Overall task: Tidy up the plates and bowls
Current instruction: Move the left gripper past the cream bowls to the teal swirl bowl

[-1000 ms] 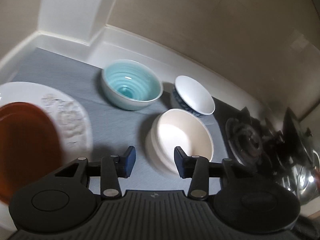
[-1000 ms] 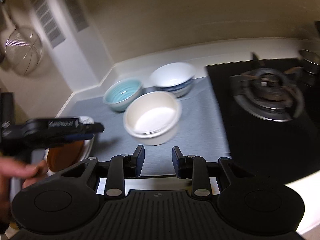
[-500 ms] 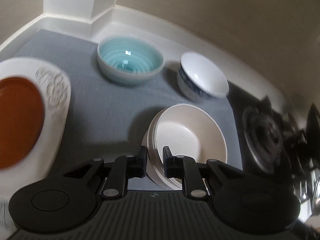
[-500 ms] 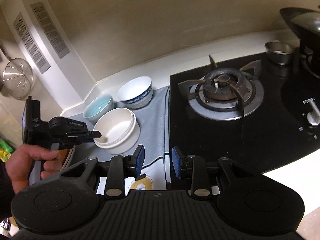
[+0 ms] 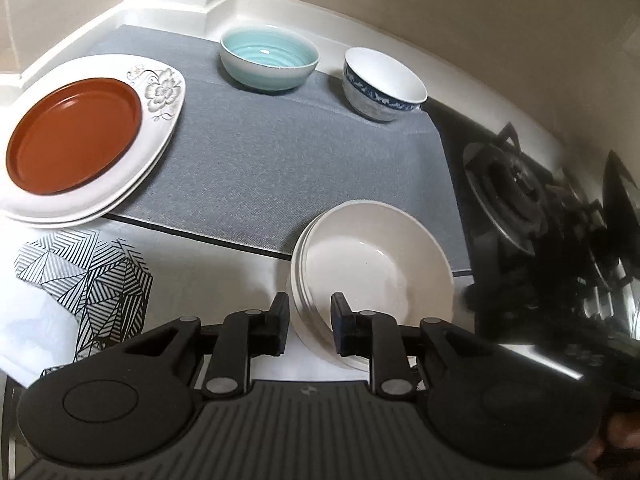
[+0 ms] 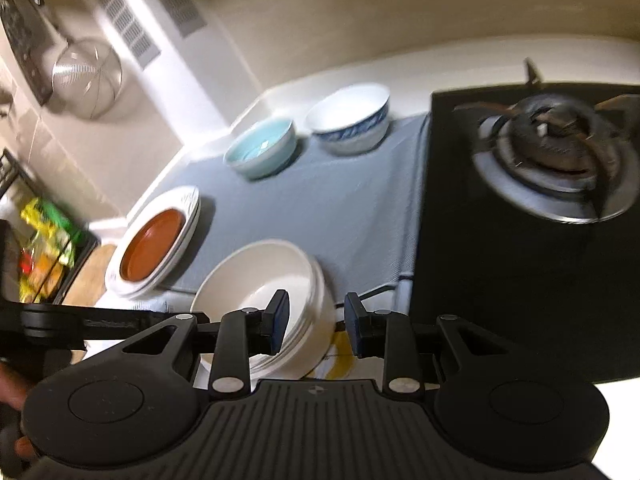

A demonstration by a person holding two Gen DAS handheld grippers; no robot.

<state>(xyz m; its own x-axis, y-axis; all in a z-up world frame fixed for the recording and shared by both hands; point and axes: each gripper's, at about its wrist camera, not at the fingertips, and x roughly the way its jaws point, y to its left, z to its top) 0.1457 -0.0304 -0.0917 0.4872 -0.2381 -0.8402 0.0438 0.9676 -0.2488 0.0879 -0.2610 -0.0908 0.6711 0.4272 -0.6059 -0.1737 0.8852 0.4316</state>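
My left gripper [image 5: 306,326] is shut on the near rim of a stack of cream bowls [image 5: 376,276] and holds it above the counter's front edge. The stack also shows in the right wrist view [image 6: 260,292]. My right gripper [image 6: 316,326] straddles the stack's right rim with jaws apart; contact is unclear. A teal bowl [image 5: 269,57] and a blue-patterned white bowl [image 5: 382,84] sit at the back of the grey mat [image 5: 280,160]. A brown plate [image 5: 74,134] lies on stacked white flowered plates [image 5: 160,92] at the left.
A black gas stove [image 5: 516,188] with a burner [image 6: 556,152] lies right of the mat. A striped cloth [image 5: 84,280] lies on the white counter at front left. A wire strainer [image 6: 86,78] hangs on the left wall.
The left gripper has pulled the cream bowl stack back from the mat toward the front edge. The right gripper swung left from the stove and came up to the stack's right rim.
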